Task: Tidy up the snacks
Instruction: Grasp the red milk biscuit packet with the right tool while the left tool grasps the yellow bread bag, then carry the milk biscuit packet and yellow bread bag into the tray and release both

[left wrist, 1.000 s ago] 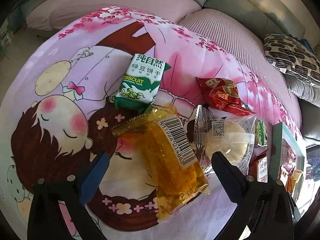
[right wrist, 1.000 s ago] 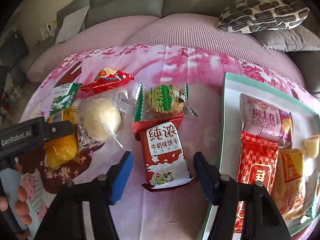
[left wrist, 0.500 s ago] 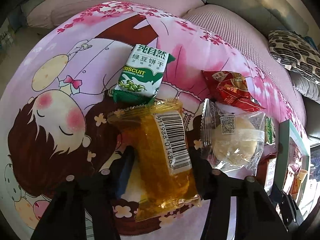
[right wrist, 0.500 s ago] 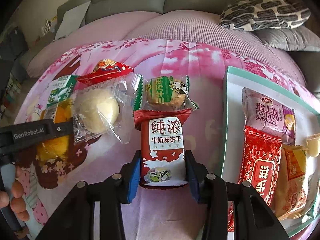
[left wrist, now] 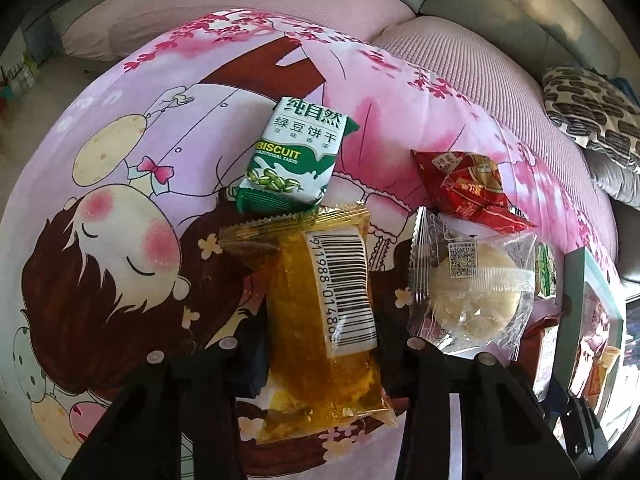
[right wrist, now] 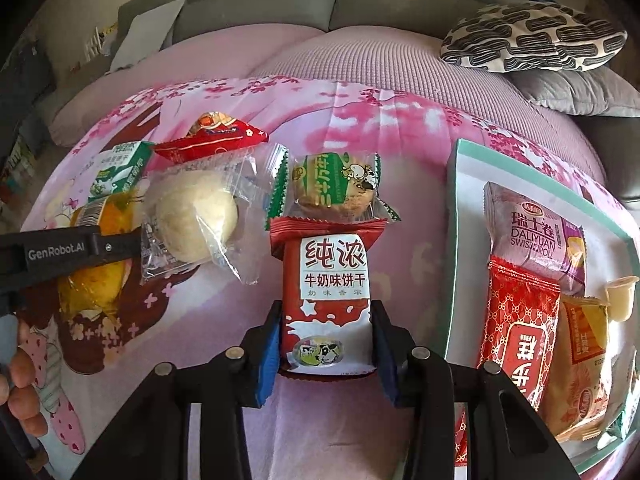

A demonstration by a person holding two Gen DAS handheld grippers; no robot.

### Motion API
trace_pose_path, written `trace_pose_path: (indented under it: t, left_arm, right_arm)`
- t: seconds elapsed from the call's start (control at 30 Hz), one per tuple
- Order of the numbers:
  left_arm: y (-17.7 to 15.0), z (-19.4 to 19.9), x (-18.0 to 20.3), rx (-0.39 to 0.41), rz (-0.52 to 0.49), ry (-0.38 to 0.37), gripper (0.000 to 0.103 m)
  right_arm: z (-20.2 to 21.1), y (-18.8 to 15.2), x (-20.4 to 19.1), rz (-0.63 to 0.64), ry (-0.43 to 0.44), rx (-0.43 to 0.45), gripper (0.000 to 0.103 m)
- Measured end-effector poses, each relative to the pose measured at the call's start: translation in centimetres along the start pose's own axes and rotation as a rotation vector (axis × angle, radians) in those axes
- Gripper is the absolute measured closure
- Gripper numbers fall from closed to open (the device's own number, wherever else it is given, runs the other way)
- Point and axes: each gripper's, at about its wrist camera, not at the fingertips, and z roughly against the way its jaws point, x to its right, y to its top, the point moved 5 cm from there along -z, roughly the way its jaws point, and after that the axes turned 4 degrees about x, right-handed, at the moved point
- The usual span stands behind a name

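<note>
Several snack packets lie on a pink cartoon-print cloth (left wrist: 120, 184). The jaws of my left gripper (left wrist: 324, 360) are closing, and their pads press the sides of a yellow cake packet (left wrist: 320, 320) with a barcode label. My right gripper (right wrist: 326, 344) is shut on the lower end of a red milk-biscuit packet (right wrist: 334, 272), blue pads against both sides. Both packets rest on the cloth. A teal-rimmed tray (right wrist: 454, 240) lies to the right of the right gripper and holds several packets.
Loose on the cloth are a green bean-biscuit packet (left wrist: 296, 160), a red packet (left wrist: 468, 188), a clear-wrapped round pastry (left wrist: 472, 292) and a green-wrapped cookie (right wrist: 336, 188). A patterned cushion (right wrist: 532, 36) and a grey sofa back (right wrist: 280, 0) lie behind. A person's hand (right wrist: 20, 380) shows at the left edge.
Both grippers have closed from wide open onto their packets: the left on the yellow cake packet, the right on the red milk-biscuit packet. Neither hand has shifted.
</note>
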Motion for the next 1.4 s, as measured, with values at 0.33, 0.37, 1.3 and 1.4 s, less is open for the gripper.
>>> trace_pose_path:
  t: [0.33,0.37,1.3,1.4]
  left_arm:
    - [1.0,2.9,-0.7,0.077,0.042,-0.023,0.062]
    - [1.2,3.5,-0.7,0.096,0.044,-0.028,0.062]
    - [0.6,10.3,6.0,0.289,-0.11,-0.087,0.062]
    - [-0.3,10.2,8.1,0.285,-0.164,-0.104,0.062]
  right_arm:
    - [1.9,1.1,0.6,-0.029,0.013,0.041,0.061]
    - [2.3,1.3,0.7,-0.034,0.013,0.05,0.061]
    - [9.4,3.2,6.0,-0.183,0.0,0.193,0.061]
    - [9.6,3.0,7.5,-0.218,-0.01,0.194,0.061]
